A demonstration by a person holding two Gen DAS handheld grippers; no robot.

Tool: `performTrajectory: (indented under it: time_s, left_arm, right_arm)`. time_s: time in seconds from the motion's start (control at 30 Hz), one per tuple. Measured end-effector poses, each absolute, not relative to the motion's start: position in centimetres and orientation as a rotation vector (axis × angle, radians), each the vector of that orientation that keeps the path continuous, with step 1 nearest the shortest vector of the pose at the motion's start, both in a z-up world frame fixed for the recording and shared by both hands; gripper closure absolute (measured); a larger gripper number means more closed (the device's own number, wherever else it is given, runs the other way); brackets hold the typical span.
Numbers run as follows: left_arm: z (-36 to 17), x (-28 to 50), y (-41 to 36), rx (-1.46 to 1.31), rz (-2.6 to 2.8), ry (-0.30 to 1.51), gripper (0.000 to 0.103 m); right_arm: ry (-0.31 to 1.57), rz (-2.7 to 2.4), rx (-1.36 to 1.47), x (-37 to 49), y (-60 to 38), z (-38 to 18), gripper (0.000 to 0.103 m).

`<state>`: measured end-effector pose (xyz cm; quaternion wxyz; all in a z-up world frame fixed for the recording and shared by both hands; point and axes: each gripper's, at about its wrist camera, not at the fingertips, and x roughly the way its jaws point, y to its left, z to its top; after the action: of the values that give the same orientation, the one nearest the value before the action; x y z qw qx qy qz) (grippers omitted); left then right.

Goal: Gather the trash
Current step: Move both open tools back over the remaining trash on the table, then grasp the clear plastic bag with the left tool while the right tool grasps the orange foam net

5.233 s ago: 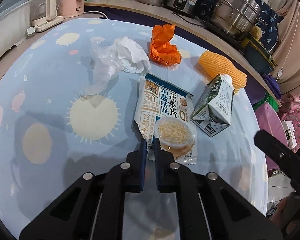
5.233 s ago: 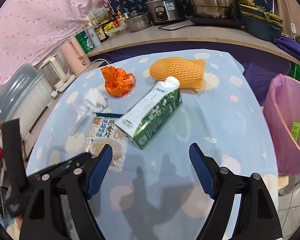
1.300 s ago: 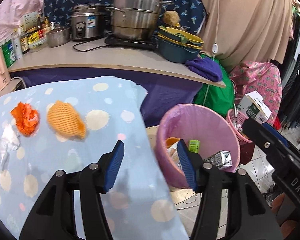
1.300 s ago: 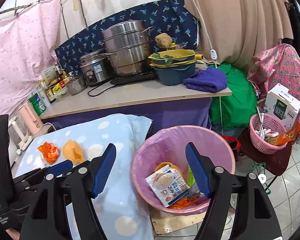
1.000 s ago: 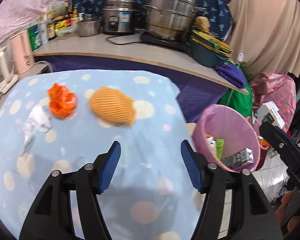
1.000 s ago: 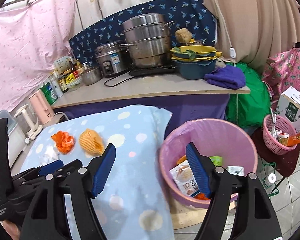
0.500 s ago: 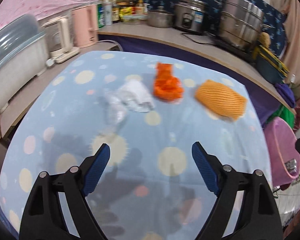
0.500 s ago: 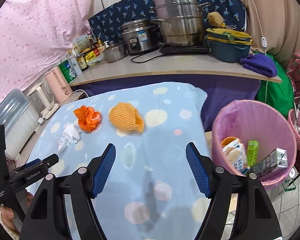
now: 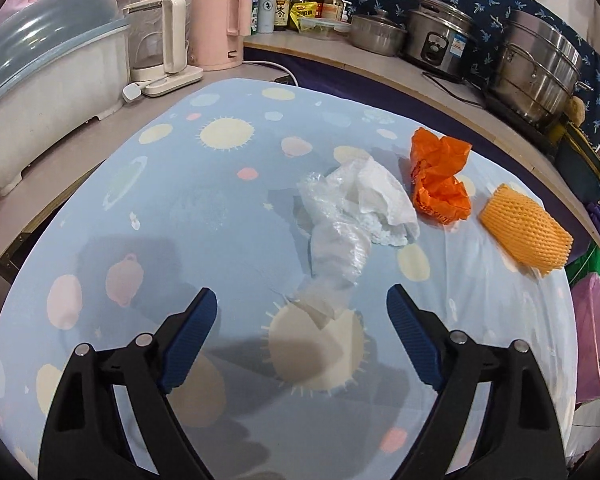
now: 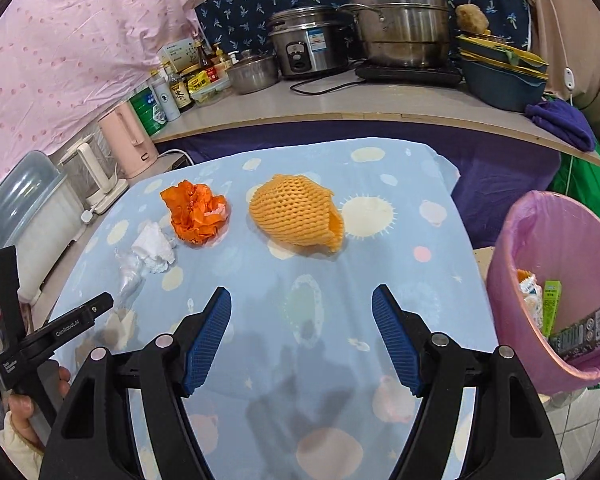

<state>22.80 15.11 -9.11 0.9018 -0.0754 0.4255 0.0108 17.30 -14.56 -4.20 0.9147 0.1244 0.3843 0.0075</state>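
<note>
Here the blue dotted tabletop carries, near its far edge, a ribbed orange foam net, a crumpled orange wrapper and white tissue with clear film. The pink-lined bin stands off its right edge. Left gripper and right gripper are spread wide, empty.

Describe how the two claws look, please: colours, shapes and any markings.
Both claws, left and right, have black angular plastic arms with silver rivets and ribbed blue pads. In the right wrist view, the left tool's black handle carries white GenRobot.AI lettering; a hand with a cream cuff grips it.
</note>
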Motion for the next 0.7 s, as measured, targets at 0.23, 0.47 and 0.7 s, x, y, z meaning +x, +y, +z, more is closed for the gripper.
performTrajectory:
  time_s: [0.23,0.47,0.7]
  left_arm:
    - [-10.4,25.3,14.7,-0.149,-0.013,0.904,0.044]
    - [-11.2,26.7,14.4,-0.162,-0.072,0.933,0.085]
    - [-10.4,26.0,14.9,-0.196,-0.088,0.917,0.096]
  right_arm:
    - [0.800,0.034,0.239,22.1,-14.1,-5.0,0.033]
    - [0.802,0.051,0.201,26.3,-14.1,-5.9,0.033]
    - [0.823,0.056,0.182,28.9,-14.4,-7.3,0.033]
